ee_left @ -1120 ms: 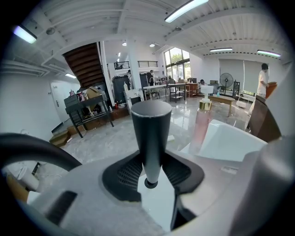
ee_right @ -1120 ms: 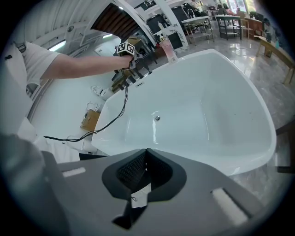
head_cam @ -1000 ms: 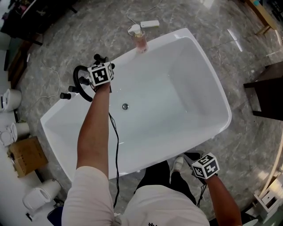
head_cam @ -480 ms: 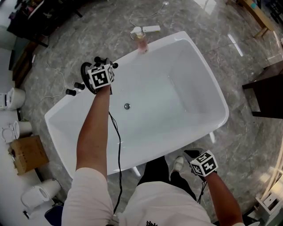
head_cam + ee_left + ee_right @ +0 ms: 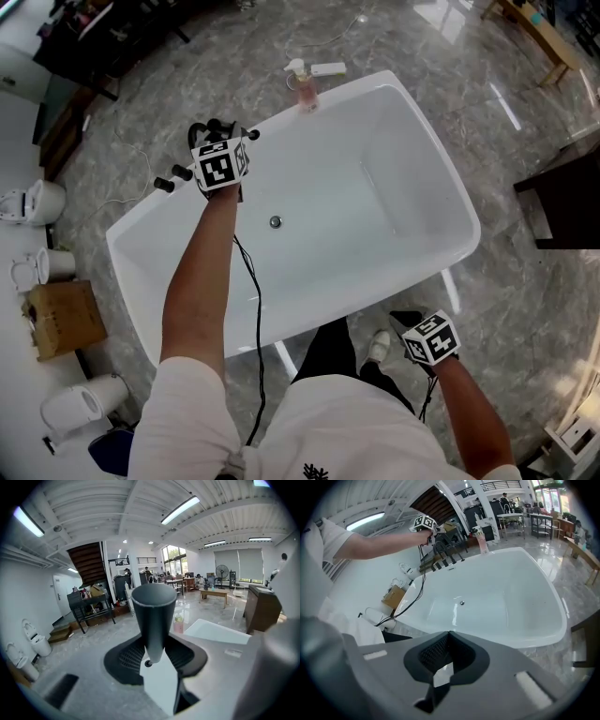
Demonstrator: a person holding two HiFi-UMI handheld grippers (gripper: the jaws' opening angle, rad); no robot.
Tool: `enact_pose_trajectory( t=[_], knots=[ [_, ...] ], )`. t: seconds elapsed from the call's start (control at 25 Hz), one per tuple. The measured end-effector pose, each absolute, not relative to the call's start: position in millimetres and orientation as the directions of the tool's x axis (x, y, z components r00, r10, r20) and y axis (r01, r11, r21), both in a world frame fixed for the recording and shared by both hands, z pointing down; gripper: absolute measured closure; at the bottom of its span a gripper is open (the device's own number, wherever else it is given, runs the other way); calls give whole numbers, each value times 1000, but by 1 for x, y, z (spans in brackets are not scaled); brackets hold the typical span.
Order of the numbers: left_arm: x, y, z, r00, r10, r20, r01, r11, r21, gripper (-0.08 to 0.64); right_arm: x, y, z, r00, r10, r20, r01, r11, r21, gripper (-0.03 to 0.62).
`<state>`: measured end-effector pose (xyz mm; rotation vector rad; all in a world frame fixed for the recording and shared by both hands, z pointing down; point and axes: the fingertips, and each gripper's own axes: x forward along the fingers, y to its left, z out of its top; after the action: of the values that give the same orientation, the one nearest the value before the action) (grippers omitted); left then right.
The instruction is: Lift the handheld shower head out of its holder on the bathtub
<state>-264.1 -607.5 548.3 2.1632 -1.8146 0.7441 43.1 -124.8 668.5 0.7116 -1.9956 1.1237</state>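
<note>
The black handheld shower head [image 5: 153, 616] stands up between the jaws in the left gripper view, clear of the tub deck. My left gripper [image 5: 219, 141] is shut on its handle, held over the far-left rim of the white bathtub [image 5: 412, 103]. It shows in the right gripper view as a marker cube on an outstretched arm [image 5: 424, 523]. The black faucet knobs [image 5: 167, 183] sit on the rim just left of it. My right gripper [image 5: 417, 330] hangs outside the tub's near edge by the person's leg, jaws shut [image 5: 443, 667] with nothing in them.
A pink soap bottle [image 5: 307, 89] stands on the tub's far corner. A black cable [image 5: 251, 281] trails from the left gripper across the tub. White toilets [image 5: 23, 204] and a cardboard box [image 5: 61, 319] are on the left. A dark cabinet [image 5: 562, 197] stands at the right.
My left gripper has risen and drawn away from the faucet with the shower head in it. The black hose loop beside the knobs no longer shows. The right gripper has shifted only slightly.
</note>
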Motion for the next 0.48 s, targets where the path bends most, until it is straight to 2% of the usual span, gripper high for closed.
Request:
enact_pose_trajectory(
  t=[0.48],
  knots=[
    [-235, -524, 483, 135, -883, 450, -961, -227, -157, 420, 57, -83, 645, -608, -172, 775, -734, 494, -467, 578]
  ],
)
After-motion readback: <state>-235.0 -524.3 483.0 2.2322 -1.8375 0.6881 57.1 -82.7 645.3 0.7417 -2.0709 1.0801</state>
